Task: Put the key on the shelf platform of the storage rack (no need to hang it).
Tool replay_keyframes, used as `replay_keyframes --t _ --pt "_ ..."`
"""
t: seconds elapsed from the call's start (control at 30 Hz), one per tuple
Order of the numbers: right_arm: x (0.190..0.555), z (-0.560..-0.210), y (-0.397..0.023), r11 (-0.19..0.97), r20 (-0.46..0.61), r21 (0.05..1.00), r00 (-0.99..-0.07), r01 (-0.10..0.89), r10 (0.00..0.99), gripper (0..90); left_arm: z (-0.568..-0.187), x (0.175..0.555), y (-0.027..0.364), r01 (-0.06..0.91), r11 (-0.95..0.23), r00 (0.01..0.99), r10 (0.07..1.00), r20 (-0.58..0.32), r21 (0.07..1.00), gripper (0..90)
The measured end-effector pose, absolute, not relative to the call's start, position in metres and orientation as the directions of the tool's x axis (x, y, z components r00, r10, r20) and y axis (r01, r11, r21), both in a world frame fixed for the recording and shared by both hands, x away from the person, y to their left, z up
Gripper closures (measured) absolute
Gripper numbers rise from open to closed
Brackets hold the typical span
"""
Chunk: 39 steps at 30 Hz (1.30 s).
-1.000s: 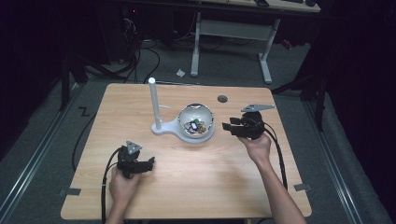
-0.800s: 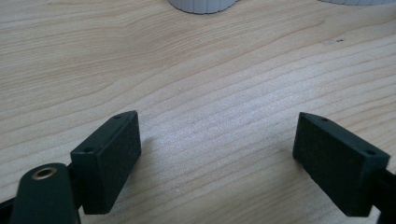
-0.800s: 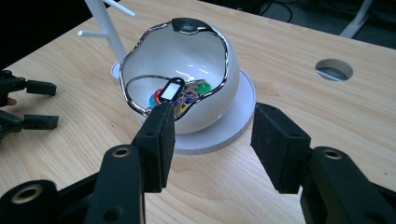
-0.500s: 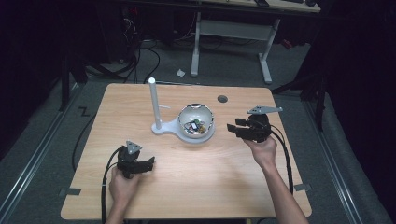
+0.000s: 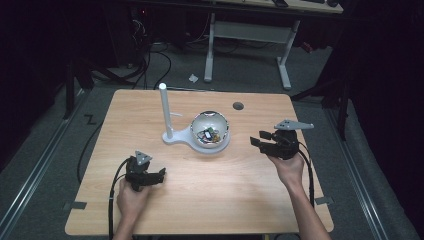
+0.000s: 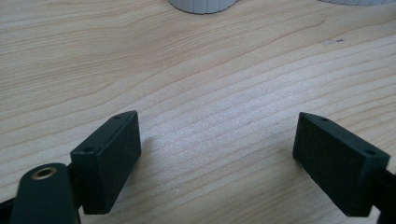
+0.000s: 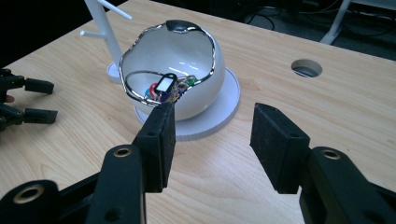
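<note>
2 open grippers, left [image 5: 161,175] & right [image 5: 256,138], 1 bowl [image 5: 210,131], maybe 5 keys [image 7: 164,88].

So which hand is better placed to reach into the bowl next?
Right, probably. The right gripper sits beside the bowl, jaws open and facing it; the left gripper faces bare table.

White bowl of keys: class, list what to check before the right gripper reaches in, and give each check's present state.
1. Right gripper jaws apart, nothing between them: ok.
2. White bowl upright on its round base: ok.
3. Keys and tags visible inside the bowl: ok.
4. Left gripper open, away from the bowl: ok.
5. White post stands beside the bowl, not across the right gripper's path: ok.
6. Which key lies loose on top: cannot tell.
</note>
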State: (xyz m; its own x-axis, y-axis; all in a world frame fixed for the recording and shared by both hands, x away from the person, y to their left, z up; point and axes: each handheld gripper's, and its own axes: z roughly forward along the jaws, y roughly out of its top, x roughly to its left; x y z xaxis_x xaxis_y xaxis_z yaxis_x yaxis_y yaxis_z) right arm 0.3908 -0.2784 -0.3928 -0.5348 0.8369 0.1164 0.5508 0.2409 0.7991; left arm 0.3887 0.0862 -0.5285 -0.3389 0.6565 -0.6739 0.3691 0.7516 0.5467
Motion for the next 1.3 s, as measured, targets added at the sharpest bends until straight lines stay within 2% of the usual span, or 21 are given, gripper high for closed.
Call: replay_keyframes --t 1.3 --pt "0.339 -0.430 -0.309 0.148 0.161 0.807 -0.454 0.572 0.876 48.6 -0.528 0.389 0.086 0.365 0.758 -0.348 0.650 -0.676 0.540 15.5"
